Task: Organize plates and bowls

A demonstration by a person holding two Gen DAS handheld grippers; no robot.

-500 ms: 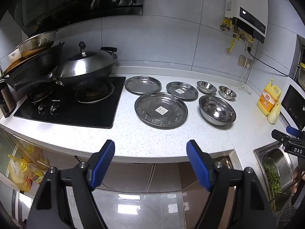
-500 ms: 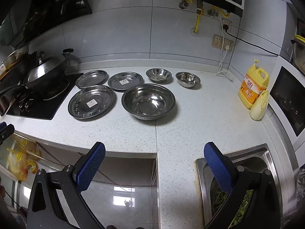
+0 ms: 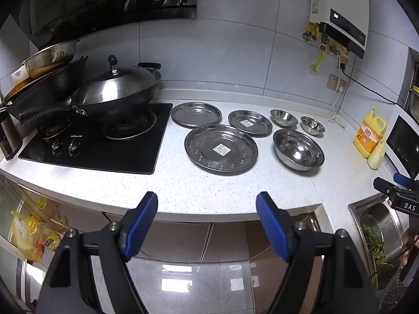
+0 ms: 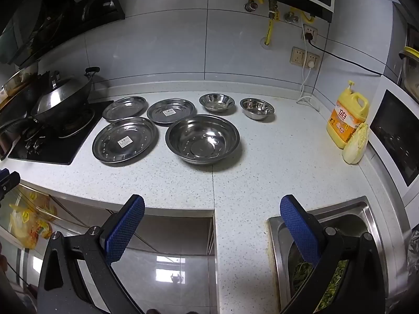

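On the speckled white countertop (image 4: pixel 262 162), well ahead of both tongs, lie three round steel plates (image 4: pixel 125 139) and three steel bowls (image 4: pixel 203 138), beside the black stove (image 3: pixel 99 144). Left gripper (image 3: pixel 207 222) and right gripper (image 4: pixel 212 230) gape wide, empty, short of the counter edge.

Two handheld grippers, each a black plastic frame; the left gripper (image 3: pixel 207 209) carries two blue pads (image 3: pixel 141 225) with a fine diamond-grid texture, fixed by round silver screws at the finger joints; the right gripper (image 4: pixel 212 214) has matching blue pads (image 4: pixel 301 233); white letters "DAS" mark its black body in the left view.
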